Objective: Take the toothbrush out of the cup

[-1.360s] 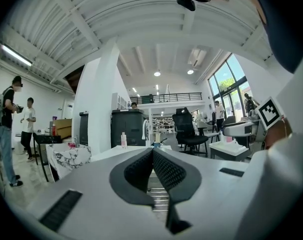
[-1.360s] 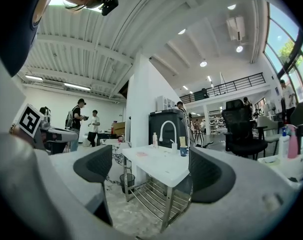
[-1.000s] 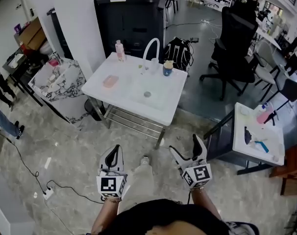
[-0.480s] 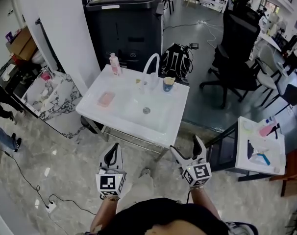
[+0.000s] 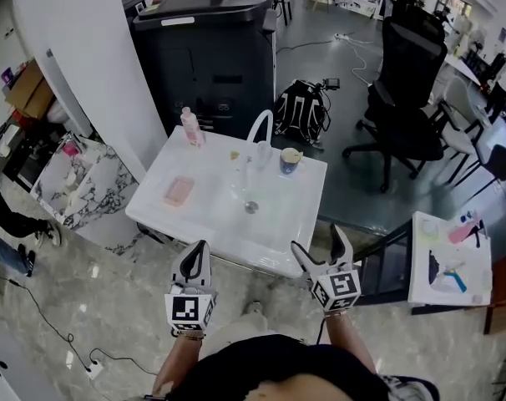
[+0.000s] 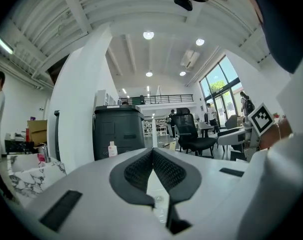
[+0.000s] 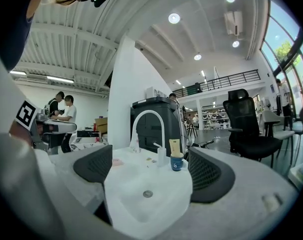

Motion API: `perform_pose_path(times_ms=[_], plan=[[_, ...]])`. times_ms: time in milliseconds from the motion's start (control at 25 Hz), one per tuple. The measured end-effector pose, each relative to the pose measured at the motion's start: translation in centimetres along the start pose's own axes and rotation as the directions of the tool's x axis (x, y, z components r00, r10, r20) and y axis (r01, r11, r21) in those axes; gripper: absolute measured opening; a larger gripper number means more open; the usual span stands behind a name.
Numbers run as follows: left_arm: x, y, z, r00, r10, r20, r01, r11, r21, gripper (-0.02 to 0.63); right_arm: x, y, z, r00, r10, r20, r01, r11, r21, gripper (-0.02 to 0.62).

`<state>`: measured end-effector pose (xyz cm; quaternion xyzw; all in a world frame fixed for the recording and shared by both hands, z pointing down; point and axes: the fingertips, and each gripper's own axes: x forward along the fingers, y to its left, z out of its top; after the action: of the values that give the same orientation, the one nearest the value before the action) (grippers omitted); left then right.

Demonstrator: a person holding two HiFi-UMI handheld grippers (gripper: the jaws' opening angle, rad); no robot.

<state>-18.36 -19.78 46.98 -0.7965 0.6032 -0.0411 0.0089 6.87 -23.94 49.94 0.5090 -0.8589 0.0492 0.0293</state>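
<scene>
A blue cup (image 5: 290, 162) stands at the back right of the white sink table (image 5: 282, 224), beside the white arched faucet (image 5: 259, 132). In the right gripper view the cup (image 7: 177, 162) holds a beige upright item (image 7: 174, 146); I cannot tell whether it is the toothbrush. My left gripper (image 5: 199, 249) hangs before the table's front edge with its pads pressed together (image 6: 152, 153) and nothing between them. My right gripper (image 5: 316, 241) is at the front right, spread wide (image 7: 150, 166), with the sink and cup seen far between its fingers.
A pink bottle (image 5: 189, 127) and pink soap (image 5: 179, 190) sit on the table's left side, with the drain (image 5: 250, 208) in the basin. Behind stand a black cabinet (image 5: 211, 48), a backpack (image 5: 301, 107) and an office chair (image 5: 407, 90). A marble table (image 5: 78, 190) is left, a small white table (image 5: 449, 261) right.
The sink table has come nearer and lower in the head view as the person steps toward it. Both grippers keep their pose: left shut, right open.
</scene>
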Motion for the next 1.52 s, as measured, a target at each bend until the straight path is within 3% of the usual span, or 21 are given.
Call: perform_pose_path(times_ms=[400,640,880,1000,1240,1520], plan=[[2.1,0.5,-1.3,1.0,0.004,-0.023,-0.005,1.0,-0.029,0.002,3.0,-2.3,0.8,1.0,-0.015,0.004,0.015,1.0,-0.028,0.469],[3.6,0.9,-0.7,0.999,0.044,-0.026,-0.044,0.999,-0.024,0.002,5.7,-4.4,0.5,1.0,-0.006,-0.028,0.004,0.998,-0.059,0.469],[5.0,1.2,0.1,0.994,0.104,-0.03,-0.105,0.994,-0.026,0.002,10.4,-6.9,-0.9,0.994,0.044,-0.103,-0.055,0.993,-0.103,0.469],[5.2,2.0,0.6,0.989,0.143,-0.021,-0.144,0.989,-0.025,0.002,13.2,-8.3,-1.3,0.991,0.069,-0.116,-0.077,0.995,-0.069,0.469],[4.3,4.7,-0.1,0.967,0.252,-0.045,-0.254,0.966,-0.039,0.002,19.6,-11.6,-2.1,0.983,0.08,-0.164,-0.098,0.99,-0.105,0.468],[4.3,6.4,-0.5,0.944,0.325,-0.051,-0.327,0.944,-0.04,0.002,26.4,-13.4,-3.8,0.958,0.159,-0.24,-0.194,0.973,-0.127,0.465]])
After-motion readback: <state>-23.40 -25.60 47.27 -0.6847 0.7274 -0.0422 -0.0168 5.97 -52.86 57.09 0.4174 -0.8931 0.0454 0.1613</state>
